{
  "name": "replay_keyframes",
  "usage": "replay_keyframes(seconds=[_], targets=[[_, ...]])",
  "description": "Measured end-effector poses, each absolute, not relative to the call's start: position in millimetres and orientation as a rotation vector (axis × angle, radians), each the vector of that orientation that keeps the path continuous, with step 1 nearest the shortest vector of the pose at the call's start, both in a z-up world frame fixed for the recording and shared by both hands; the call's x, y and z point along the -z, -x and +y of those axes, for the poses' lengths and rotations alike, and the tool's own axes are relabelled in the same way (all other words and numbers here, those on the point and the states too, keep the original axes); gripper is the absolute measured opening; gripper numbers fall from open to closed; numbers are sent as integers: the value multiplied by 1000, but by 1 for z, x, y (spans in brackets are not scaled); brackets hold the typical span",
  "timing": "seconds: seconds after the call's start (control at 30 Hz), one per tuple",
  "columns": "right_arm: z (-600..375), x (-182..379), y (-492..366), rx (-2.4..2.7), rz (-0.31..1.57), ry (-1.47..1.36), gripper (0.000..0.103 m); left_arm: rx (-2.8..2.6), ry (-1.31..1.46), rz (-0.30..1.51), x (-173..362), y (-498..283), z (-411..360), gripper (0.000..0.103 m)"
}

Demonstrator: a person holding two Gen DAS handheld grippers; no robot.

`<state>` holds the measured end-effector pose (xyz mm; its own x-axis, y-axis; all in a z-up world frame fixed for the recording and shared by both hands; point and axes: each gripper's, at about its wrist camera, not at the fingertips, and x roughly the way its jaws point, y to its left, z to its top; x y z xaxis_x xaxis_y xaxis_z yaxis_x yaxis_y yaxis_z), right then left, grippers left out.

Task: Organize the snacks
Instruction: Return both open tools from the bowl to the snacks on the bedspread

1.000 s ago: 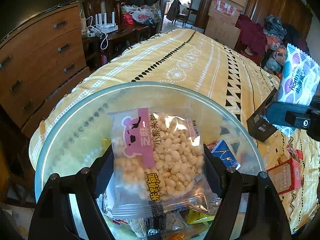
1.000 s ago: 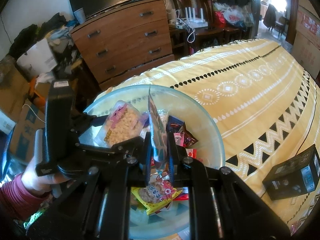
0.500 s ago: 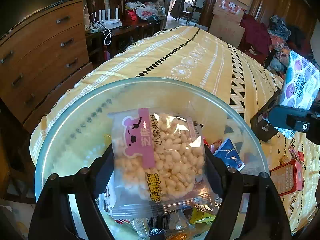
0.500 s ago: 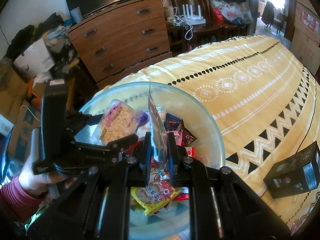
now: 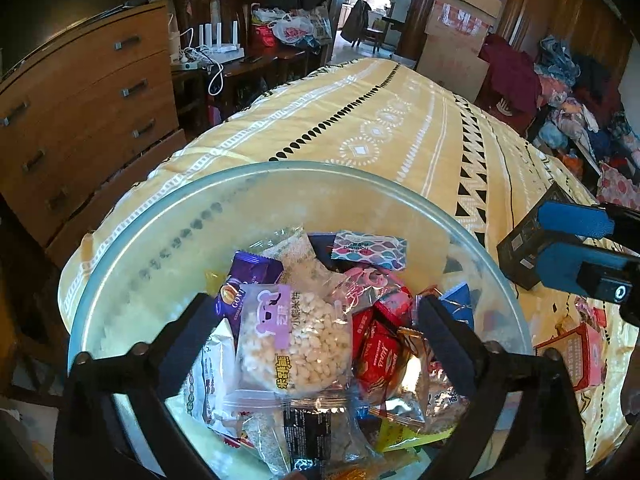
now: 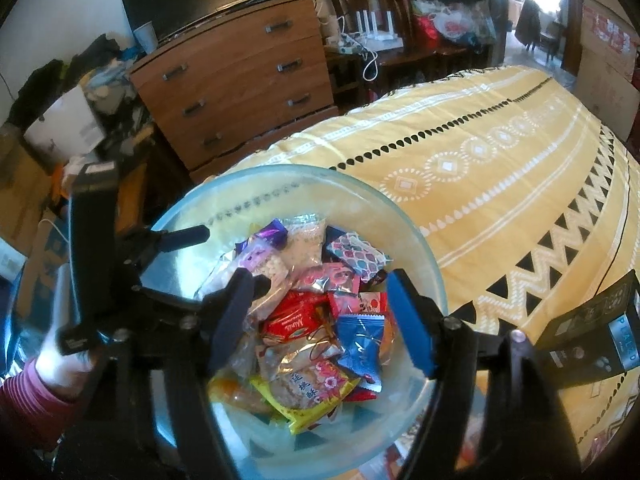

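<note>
A clear glass bowl [image 5: 132,240] [image 6: 416,248] sits on the yellow patterned tablecloth and holds several snack packets. The puffed rice packet [image 5: 296,348] with a purple bear label lies on top of the pile; it also shows in the right wrist view [image 6: 266,266]. The scale-patterned packet [image 5: 370,249] [image 6: 358,254] lies at the bowl's far side. My left gripper [image 5: 316,312] is open and empty above the bowl. My right gripper [image 6: 320,312] is open and empty over the bowl; its blue pads [image 5: 576,220] show at the right of the left wrist view.
A black box [image 6: 592,340] [image 5: 520,248] lies on the cloth right of the bowl. A red carton [image 5: 576,354] and other snacks lie near the table's right edge. A wooden dresser [image 6: 240,84] stands behind the table's left end.
Both grippers opened. The puffed rice packet dropped from my left gripper into the bowl, and the scale-patterned packet dropped from my right gripper into the bowl.
</note>
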<state>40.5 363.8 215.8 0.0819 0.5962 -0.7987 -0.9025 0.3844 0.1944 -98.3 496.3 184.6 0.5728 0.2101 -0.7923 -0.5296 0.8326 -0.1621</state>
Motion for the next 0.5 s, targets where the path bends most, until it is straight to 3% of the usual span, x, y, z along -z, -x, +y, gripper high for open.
replay_keyframes(seconds=[0.2, 0.5], targets=[[357, -222, -39, -1164, 911, 375, 78, -454, 418, 863, -183, 100, 495, 102], [309, -251, -28, -1149, 788, 305, 81, -513, 328, 790, -217, 112, 458, 102]])
